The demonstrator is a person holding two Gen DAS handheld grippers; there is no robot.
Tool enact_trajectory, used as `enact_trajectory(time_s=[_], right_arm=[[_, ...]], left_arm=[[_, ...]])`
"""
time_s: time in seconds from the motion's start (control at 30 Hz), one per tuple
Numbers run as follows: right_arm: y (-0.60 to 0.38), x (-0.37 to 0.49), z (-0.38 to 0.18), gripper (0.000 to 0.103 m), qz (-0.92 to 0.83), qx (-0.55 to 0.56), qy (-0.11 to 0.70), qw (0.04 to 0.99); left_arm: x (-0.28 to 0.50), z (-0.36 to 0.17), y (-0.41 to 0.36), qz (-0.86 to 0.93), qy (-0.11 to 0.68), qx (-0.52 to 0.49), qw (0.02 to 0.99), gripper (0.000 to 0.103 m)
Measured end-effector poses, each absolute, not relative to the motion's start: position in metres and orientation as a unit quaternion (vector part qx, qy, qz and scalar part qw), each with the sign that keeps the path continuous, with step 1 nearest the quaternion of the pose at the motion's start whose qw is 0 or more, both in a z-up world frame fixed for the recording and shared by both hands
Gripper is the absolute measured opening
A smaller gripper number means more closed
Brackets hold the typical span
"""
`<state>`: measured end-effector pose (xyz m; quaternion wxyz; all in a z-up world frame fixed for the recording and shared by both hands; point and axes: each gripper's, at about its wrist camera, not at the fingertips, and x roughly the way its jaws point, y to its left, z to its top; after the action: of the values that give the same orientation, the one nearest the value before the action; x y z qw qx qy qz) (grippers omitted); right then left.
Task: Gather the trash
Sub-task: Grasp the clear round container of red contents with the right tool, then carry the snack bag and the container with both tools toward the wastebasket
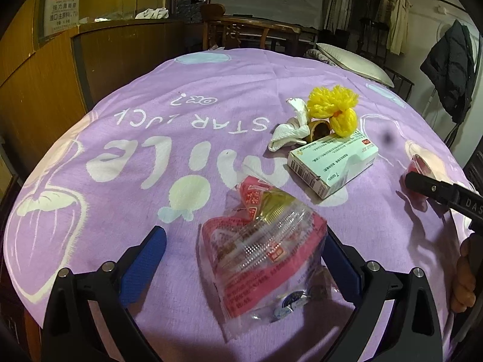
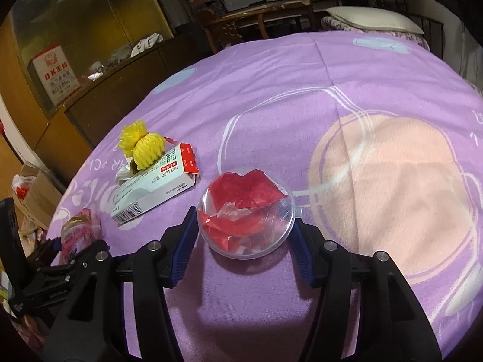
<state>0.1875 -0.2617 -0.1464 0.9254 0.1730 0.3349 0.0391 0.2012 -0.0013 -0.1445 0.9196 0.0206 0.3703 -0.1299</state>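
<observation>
A pink and clear plastic snack bag point(image 1: 265, 259) lies on the purple cloth between the jaws of my left gripper point(image 1: 244, 241), which is open; the bag rests against the right finger. A clear round plastic container with red wrappers inside point(image 2: 246, 211) sits between the pads of my right gripper point(image 2: 244, 223), which touch its sides. A white medicine box point(image 1: 332, 163) point(image 2: 154, 187), crumpled white tissue point(image 1: 289, 129), a brown shell piece point(image 1: 321, 128) and yellow foam netting point(image 1: 332, 108) point(image 2: 142, 147) lie further back.
The purple printed cloth point(image 1: 151, 181) point(image 2: 362, 105) covers a bed. A wooden cabinet point(image 1: 60, 75) stands on the left, a pillow point(image 2: 374, 19) at the far end, a wooden chair point(image 1: 241, 30) beyond. A cardboard box point(image 2: 33, 193) sits on the floor to the left.
</observation>
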Motion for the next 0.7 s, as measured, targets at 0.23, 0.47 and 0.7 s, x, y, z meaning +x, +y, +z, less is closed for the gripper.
enact_trajectory(time_s=[0.23,0.47,0.7], right_arm=[[-0.261,0.188,-0.147,0.065,0.051,0.181,0.333,0.924],[-0.262,0.188,-0.148,0.068,0.055,0.184,0.332,0.924],[-0.257,0.178,-0.139,0.056,0.066,0.171,0.3,0.936]], left_arm=[[0.204,-0.142,0.008,-0.13,0.371,0.003,0.919,0.097],[0.205,-0.143,0.01,-0.139,0.367,0.0,0.92,0.095],[0.191,-0.123,0.002,-0.181,0.343,0.002,0.922,0.041]])
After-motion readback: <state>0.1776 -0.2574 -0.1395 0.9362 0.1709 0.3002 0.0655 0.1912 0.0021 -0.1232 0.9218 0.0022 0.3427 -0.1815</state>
